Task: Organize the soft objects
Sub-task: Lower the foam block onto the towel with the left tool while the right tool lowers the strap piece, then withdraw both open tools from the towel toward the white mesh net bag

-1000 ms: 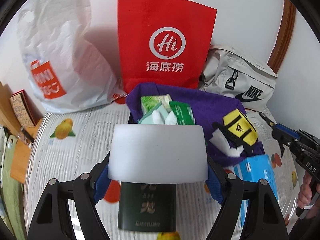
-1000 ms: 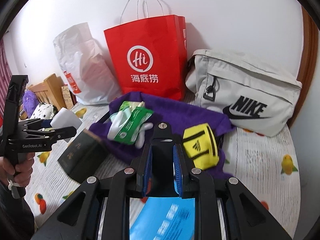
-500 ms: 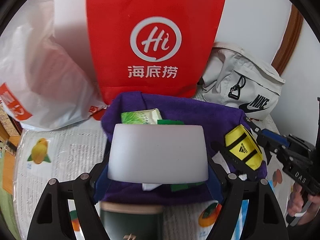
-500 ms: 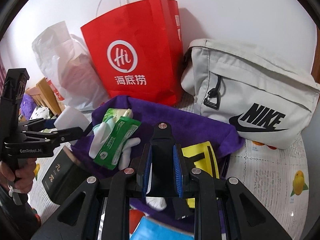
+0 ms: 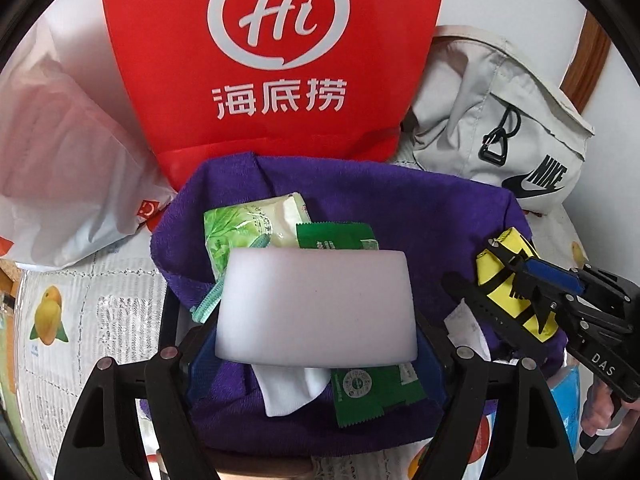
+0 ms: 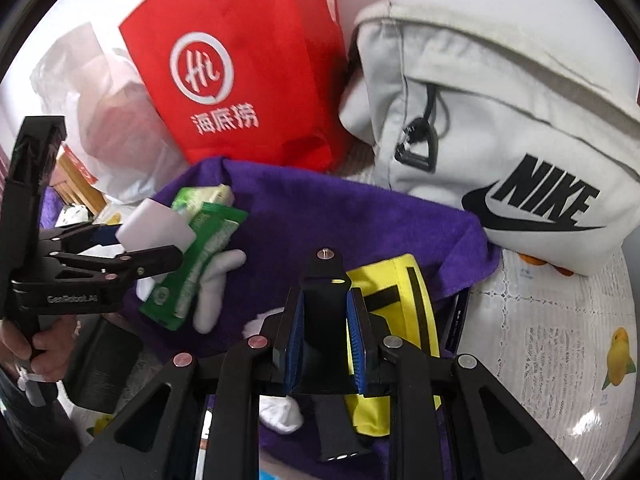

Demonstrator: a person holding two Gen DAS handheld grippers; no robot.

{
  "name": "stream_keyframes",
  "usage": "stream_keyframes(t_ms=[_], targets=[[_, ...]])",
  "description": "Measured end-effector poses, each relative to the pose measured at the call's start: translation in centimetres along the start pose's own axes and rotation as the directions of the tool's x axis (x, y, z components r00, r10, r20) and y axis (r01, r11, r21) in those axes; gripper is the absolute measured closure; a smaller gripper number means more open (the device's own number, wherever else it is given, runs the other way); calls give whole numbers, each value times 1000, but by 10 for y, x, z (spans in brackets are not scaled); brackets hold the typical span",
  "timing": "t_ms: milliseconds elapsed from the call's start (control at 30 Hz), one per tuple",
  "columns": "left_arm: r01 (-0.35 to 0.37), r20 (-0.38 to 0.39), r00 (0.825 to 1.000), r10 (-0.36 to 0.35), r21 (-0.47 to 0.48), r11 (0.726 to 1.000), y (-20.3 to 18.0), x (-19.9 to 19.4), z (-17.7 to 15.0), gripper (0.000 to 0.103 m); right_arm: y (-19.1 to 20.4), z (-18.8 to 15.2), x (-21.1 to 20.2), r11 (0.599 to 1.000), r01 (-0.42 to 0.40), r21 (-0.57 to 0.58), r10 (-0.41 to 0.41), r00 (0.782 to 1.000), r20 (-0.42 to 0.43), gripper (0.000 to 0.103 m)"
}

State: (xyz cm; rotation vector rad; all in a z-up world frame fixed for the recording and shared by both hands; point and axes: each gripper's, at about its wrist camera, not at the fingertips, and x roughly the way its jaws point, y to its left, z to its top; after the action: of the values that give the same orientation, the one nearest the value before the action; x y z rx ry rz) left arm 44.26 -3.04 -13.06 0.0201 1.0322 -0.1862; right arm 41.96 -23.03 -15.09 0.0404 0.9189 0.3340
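1. White crinkled plastic bag (image 5: 68, 168) slumps at the far left on a fruit-printed cloth (image 5: 60, 320) covering the surface.
2. Left gripper (image 5: 316, 344) has its jaws clenched on a white sponge block (image 5: 316, 306), held above a purple towel (image 5: 420, 216).
3. Under the block, on the towel, lie a pale green tissue pack (image 5: 248, 228), a dark green sachet (image 5: 372, 394) and a white sock (image 5: 288, 390).
4. Red paper bag (image 5: 276, 52) stands upright at the far edge of the towel.
5. Right gripper (image 6: 324, 344) has its jaws narrowly apart, grasping a black strap (image 6: 338, 428) that hangs down between the blue pads.
6. Yellow pouch (image 6: 394, 308) with black bands lies on the towel's right part, just beside the right gripper.
7. Grey Nike bag (image 6: 500, 128) sits far right against the wall.
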Motion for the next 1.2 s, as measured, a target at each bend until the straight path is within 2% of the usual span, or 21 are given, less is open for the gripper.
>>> stream_keyframes(t_ms=[200,367,433,467,533,867,1000,1200], targets=[[-3,-36,999,3,3,1000,1,11,-2,22,-8,-1,12,1000,5,14,-5,999,-42,81],[6,-50,999,-7,-23,1000,2,16,0,17,-7,-1,11,1000,8,0,-8,999,-53,78],[36,-43,998,-38,-45,998,3,14,0,11,-4,-1,11,1000,12,-19,-13,998,-59,56],[62,-33,997,-64,-54,997,3,11,1,8,-2,-2,9,999,12,-31,-13,999,-50,54],[74,-24,997,-75,-57,996,6,5,0,8,2,-1,4,998,26,-56,-27,999,-29,52],[39,2,999,-39,-42,998,4,-27,-2,7,18,0,-33,996,48,-81,-47,999,24,51],[75,31,997,-73,-36,997,6,-55,-11,8,27,-9,-55,996,38,-76,-34,998,49,51],[37,45,998,-34,-57,998,8,-89,-37,8,47,-35,-90,998,10,-57,-6,998,69,51]])
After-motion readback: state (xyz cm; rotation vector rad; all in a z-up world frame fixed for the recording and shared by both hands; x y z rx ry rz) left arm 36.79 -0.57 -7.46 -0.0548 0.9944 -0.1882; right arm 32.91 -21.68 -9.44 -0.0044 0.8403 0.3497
